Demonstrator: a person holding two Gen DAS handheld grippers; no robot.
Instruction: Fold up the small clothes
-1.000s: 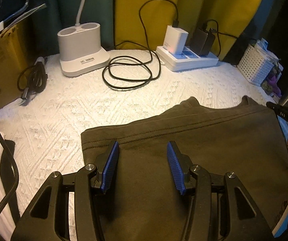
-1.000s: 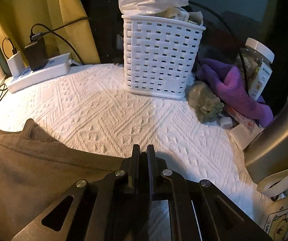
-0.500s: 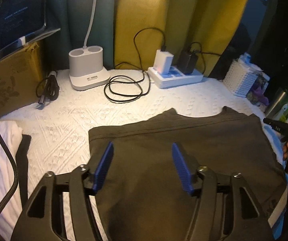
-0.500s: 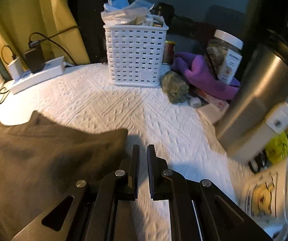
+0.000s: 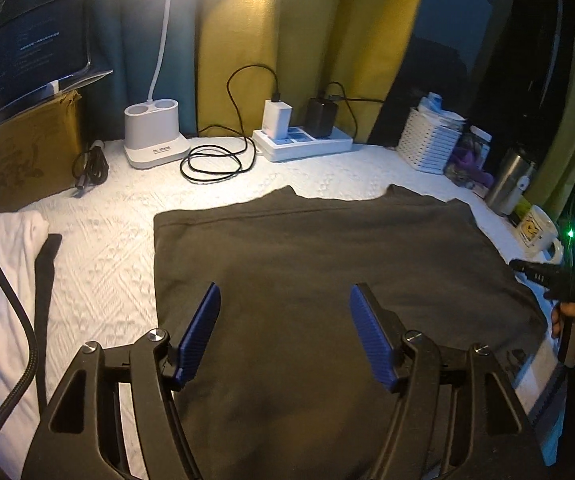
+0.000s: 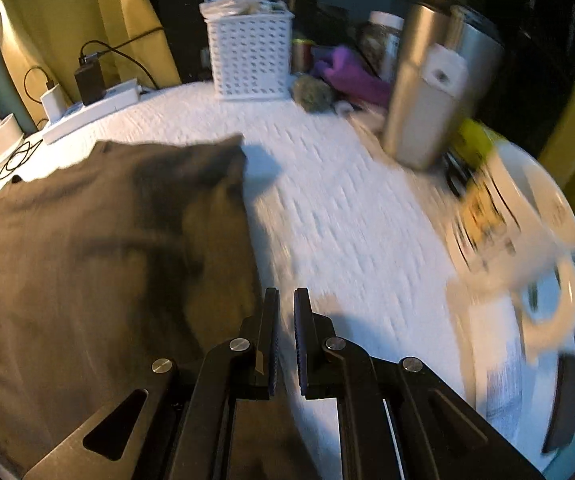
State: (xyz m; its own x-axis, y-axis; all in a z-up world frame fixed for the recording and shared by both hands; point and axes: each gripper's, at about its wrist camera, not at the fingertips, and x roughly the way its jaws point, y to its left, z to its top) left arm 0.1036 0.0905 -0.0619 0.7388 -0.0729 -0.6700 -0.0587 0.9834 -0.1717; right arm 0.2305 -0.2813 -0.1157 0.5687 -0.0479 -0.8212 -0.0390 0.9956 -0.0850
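Observation:
A dark olive-brown garment (image 5: 319, 264) lies flat and folded on the white textured cloth; it also shows in the right wrist view (image 6: 99, 240). My left gripper (image 5: 285, 312) is open with blue pads, held above the garment's near part, empty. My right gripper (image 6: 286, 304) hangs over the garment's right edge with its jaws a narrow slit apart and nothing between them. It shows at the far right of the left wrist view (image 5: 527, 270), held by a hand.
A lamp base (image 5: 153, 140), coiled black cable (image 5: 217, 162) and power strip (image 5: 303, 144) line the back. A white basket (image 6: 251, 60), steel tumbler (image 6: 427, 92), mug (image 6: 519, 216) and purple cloth stand right. White fabric (image 5: 3, 280) lies left.
Both grippers have pulled back and up from the garment. The right gripper's jaws, shut one second ago, stand slightly apart. More of the tumbler and mug has come into view.

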